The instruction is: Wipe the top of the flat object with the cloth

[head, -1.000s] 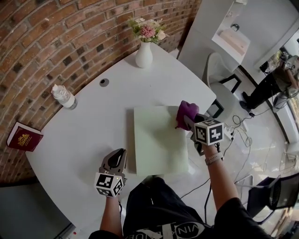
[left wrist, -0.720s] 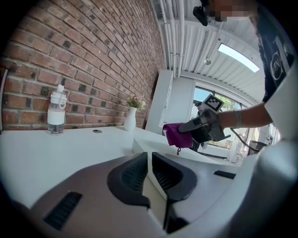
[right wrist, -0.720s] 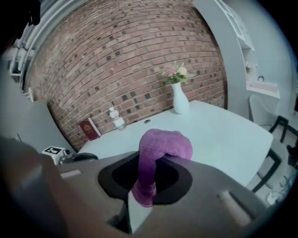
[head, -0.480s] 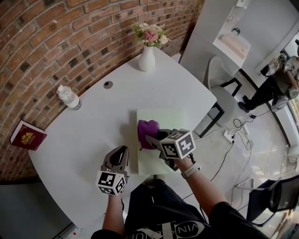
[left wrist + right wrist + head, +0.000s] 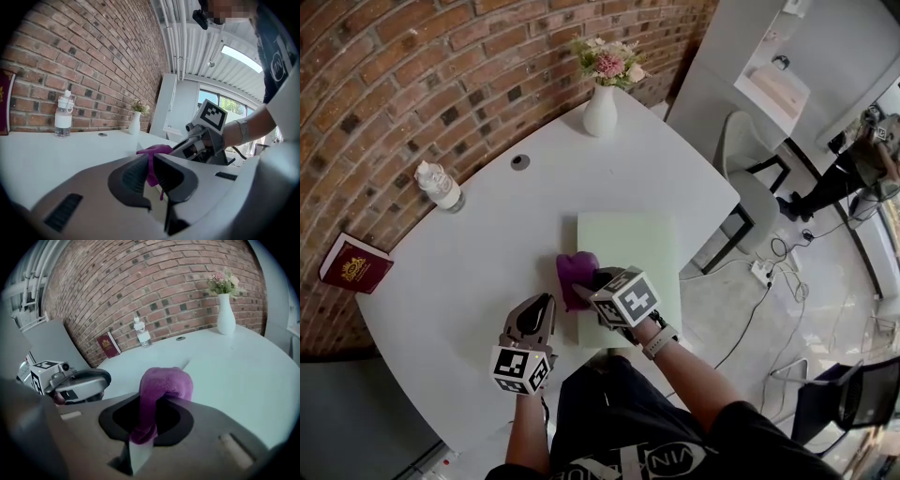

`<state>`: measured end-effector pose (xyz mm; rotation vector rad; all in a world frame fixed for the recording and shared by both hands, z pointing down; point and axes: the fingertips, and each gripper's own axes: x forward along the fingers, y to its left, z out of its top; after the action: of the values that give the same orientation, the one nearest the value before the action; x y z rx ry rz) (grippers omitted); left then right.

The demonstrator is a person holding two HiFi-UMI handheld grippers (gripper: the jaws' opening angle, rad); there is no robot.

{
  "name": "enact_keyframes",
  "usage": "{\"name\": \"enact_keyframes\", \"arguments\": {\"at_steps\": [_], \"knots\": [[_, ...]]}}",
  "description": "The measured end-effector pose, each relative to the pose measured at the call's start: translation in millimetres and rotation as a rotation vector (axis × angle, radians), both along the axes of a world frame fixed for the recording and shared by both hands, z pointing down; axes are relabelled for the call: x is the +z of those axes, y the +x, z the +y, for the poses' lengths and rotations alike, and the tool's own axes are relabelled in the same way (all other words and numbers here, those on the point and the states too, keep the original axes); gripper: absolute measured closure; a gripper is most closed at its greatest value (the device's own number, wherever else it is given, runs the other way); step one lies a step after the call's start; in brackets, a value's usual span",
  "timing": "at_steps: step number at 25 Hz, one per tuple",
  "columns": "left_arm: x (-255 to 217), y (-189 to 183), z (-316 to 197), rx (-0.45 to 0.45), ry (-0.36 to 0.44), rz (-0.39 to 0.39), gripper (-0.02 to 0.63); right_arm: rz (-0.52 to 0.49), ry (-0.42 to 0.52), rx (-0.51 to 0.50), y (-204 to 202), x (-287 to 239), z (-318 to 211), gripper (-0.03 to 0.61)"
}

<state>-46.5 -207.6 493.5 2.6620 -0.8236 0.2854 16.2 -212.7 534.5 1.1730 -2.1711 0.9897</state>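
- Right gripper view: right gripper [image 5: 152, 401] fingers pinch purple fleecy cloth [image 5: 166, 380], bunched just ahead on pale green flat board [image 5: 642, 244].
- Left gripper [image 5: 151, 161] fingers closed together, empty.

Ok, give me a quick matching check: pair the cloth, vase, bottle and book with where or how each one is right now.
1 cloth
2 vase
3 bottle
4 book

A holds flowers
B pinched in the right gripper
C dark red, at the left end of the table
D stands between book and vase

Pairs: 1-B, 2-A, 3-D, 4-C
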Motion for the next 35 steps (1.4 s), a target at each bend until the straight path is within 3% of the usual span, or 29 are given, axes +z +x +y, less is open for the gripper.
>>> {"name": "enact_keyframes", "arguments": {"at_steps": [17, 35], "knots": [[9, 20, 11, 0.053, -0.011, -0.035, 0.583, 0.074, -0.046, 0.051, 65, -2, 36, 0.515], [-1, 49, 11, 0.123, 0.008, -0.027, 0.583, 0.127, -0.062, 0.285, 177, -8, 108, 0.515]]}}
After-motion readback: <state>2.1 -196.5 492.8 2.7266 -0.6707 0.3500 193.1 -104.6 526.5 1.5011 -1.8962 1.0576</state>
